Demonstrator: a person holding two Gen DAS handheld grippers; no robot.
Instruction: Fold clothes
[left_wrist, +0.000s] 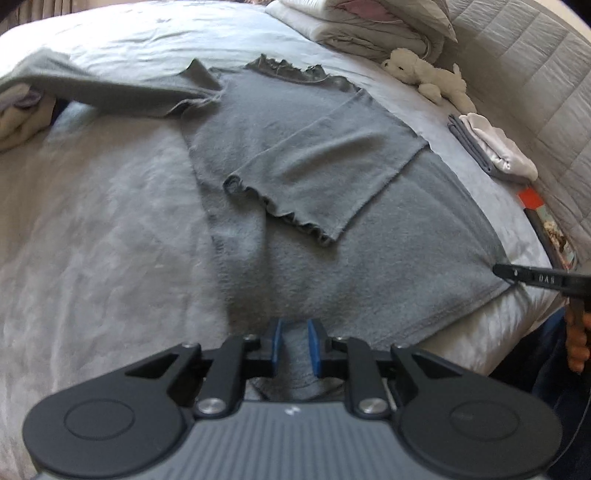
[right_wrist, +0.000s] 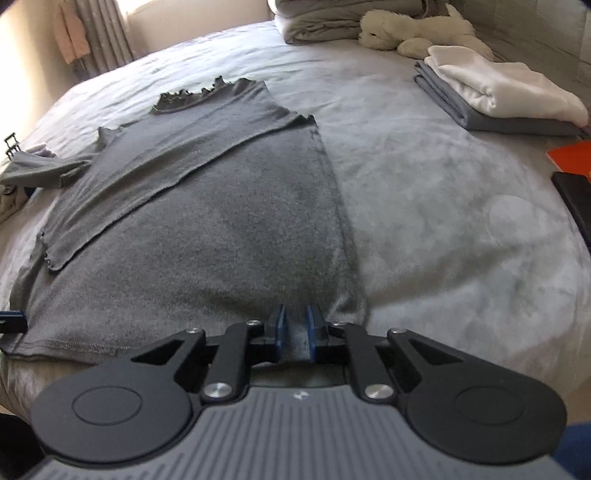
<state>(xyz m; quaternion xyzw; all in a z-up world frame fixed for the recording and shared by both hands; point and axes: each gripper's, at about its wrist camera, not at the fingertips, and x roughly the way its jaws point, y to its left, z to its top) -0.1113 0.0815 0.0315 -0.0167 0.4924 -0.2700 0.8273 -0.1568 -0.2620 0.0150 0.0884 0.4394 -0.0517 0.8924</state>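
A grey long-sleeved top (left_wrist: 314, 221) lies flat on the bed, neck at the far end, hem toward me. One sleeve is folded across its chest; the other sleeve (left_wrist: 92, 86) stretches out to the left. My left gripper (left_wrist: 294, 334) is shut on the hem, with cloth bunched between its blue pads. My right gripper (right_wrist: 295, 325) is shut on the top's hem (right_wrist: 207, 236) near the right corner. The right gripper's fingers (left_wrist: 532, 277) also show in the left wrist view at the hem's right corner.
The bed has a pale grey sheet (right_wrist: 443, 221). A folded stack of grey and white clothes (right_wrist: 498, 96) lies at the right. A white plush dog (right_wrist: 406, 29), pillows (left_wrist: 369, 26), an orange book (right_wrist: 572, 155) and a crumpled pile of clothes (left_wrist: 18, 122) at the left border the top.
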